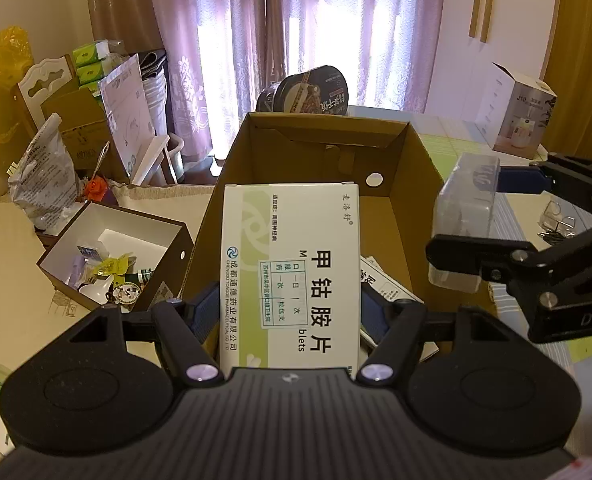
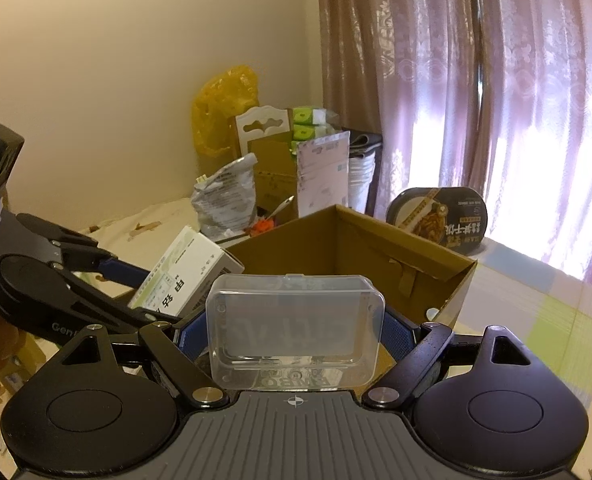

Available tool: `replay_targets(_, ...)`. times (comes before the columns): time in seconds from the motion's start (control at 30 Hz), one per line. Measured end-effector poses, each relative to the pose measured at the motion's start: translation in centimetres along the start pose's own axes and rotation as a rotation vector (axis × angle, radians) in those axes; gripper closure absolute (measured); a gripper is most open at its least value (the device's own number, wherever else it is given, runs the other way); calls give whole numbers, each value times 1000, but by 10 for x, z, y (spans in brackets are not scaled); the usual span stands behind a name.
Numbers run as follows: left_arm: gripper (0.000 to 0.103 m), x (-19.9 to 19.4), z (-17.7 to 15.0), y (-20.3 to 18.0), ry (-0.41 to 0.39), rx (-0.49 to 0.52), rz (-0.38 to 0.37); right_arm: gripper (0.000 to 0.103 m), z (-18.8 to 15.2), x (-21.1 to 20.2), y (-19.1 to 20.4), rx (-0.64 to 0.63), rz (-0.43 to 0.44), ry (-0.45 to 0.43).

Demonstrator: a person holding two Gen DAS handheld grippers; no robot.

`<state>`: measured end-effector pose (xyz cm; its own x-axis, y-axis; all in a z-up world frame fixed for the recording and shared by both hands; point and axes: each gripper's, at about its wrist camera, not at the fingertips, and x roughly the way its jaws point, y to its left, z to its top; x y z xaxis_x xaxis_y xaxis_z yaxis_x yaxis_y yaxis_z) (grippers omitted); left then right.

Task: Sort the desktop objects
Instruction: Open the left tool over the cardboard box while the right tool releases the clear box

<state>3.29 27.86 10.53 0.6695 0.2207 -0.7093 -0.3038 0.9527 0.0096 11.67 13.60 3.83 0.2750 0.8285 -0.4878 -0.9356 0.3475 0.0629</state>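
Note:
My left gripper is shut on a white and green medicine box, which hangs over the near edge of an open brown cardboard box. To the right, beside the cardboard box's right wall, my right gripper is shut on a clear plastic case. In the right wrist view the clear plastic case sits between the blue pads of the right gripper, in front of the cardboard box. At the left, the left gripper holds the medicine box tilted.
Another carton or leaflet lies inside the cardboard box. A white open box of small items stands to the left. An instant noodle bowl sits behind, a white product box at far right, and bags and cartons at far left.

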Motion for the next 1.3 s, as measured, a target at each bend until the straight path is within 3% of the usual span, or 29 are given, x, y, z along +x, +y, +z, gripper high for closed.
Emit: replay_targets(1.3,35,2,1,1,-9,-9,10,20,1,4,-5,24,7,6)
